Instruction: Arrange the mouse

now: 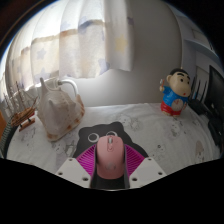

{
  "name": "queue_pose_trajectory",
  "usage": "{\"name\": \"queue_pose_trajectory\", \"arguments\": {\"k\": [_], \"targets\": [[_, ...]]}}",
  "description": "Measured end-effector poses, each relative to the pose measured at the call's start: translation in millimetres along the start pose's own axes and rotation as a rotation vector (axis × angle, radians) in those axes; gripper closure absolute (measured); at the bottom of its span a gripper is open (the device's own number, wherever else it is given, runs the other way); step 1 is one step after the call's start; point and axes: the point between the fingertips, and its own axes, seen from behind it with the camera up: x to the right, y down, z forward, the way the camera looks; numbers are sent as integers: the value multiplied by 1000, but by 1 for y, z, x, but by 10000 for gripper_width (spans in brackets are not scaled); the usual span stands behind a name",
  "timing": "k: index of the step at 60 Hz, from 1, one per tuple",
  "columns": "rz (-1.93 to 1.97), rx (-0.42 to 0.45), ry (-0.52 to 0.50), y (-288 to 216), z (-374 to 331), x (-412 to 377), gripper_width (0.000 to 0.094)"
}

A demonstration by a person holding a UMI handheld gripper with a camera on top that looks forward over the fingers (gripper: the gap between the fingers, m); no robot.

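Note:
A pink computer mouse (109, 158) with a grey scroll wheel sits between my two fingers, its back end toward the camera. My gripper (109, 166) is shut on it, the magenta pads (89, 160) pressing its left and right sides. It is held over a white patterned tablecloth (150, 128). Whether the mouse touches the cloth is hidden by the mouse itself.
A white kettle-like jug (57, 106) stands beyond the fingers to the left. A small cartoon boy figurine (176, 91) in red and blue stands beyond to the right. A curtained window (75, 45) is behind the table.

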Motion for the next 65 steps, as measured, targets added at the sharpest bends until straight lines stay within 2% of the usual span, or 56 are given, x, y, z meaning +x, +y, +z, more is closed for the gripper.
{"name": "queue_pose_trajectory", "arguments": {"k": [5,11,13,17,18,20,29,42,54,65], "targets": [[-8,-57,-4,27,15,5,548],[-28,-56,-22,31,16,3,431],[-37,-70,-21,31,15,4,355],[-21,-89,-28,27,2,2,87],[-17,-89,-31,24,-4,2,72],[-16,-89,-37,18,-17,1,97],[-31,-97,-31,2,-115,6,89],[-77,-166,-17,41,-238,14,90],[-110,-162,-47,63,-271,3,91],[-142,-126,-19,53,-271,8,83]]}}
